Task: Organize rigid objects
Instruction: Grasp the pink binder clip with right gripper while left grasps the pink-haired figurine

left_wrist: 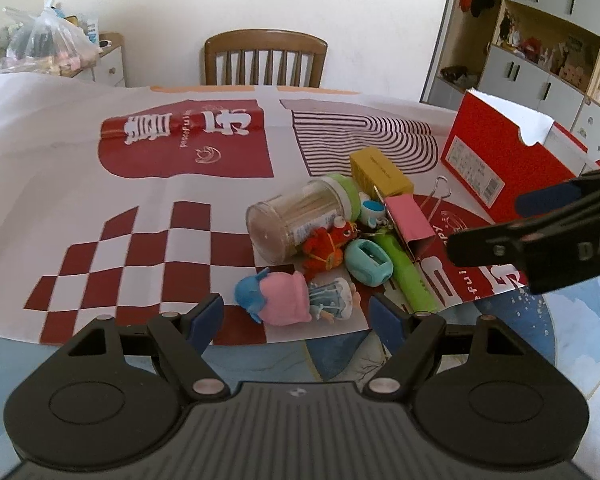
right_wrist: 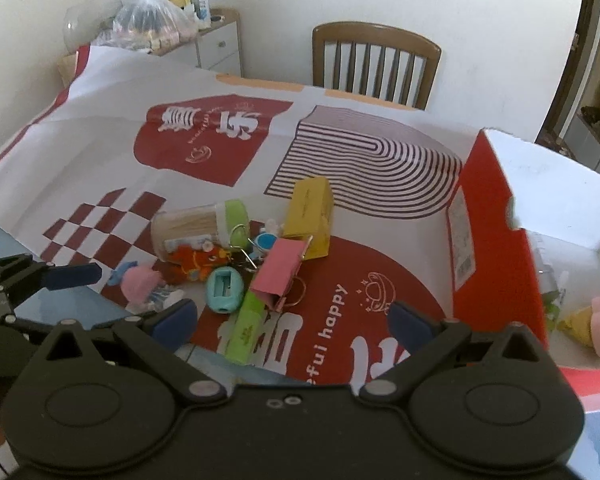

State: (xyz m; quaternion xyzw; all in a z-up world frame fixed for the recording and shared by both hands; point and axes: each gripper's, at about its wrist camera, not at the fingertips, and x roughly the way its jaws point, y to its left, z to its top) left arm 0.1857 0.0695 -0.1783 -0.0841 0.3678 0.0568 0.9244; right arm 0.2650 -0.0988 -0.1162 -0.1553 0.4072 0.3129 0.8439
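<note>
While the left tool (left_wrist: 296, 320) stands with its jaws apart and nothing between them, the pink-hooded doll (left_wrist: 296, 298) lies on its side just beyond the blue pads, at lower centre of the left wrist view, its long axis running left to right with the blue-and-pink head toward the left. Behind it, at centre frame, the clear toothpick jar (left_wrist: 296, 220) also lies on its side, its green cap pointing to the upper right and its base to the lower left. A green highlighter (left_wrist: 410, 276) slants from upper left down to lower right, with a teal sharpener (left_wrist: 370, 262) just beside it and a red plush toy (left_wrist: 326, 250) touching the jar. A pink binder clip (left_wrist: 410, 224) lies along the same slant, a yellow box (left_wrist: 380, 172) behind it. All sit on the patterned cloth (left_wrist: 140, 208) over the table. The right tool (right_wrist: 292, 322) is wide open and empty, above the cloth in the right wrist view, with the open red box (right_wrist: 492, 240) at the right of that frame.
</note>
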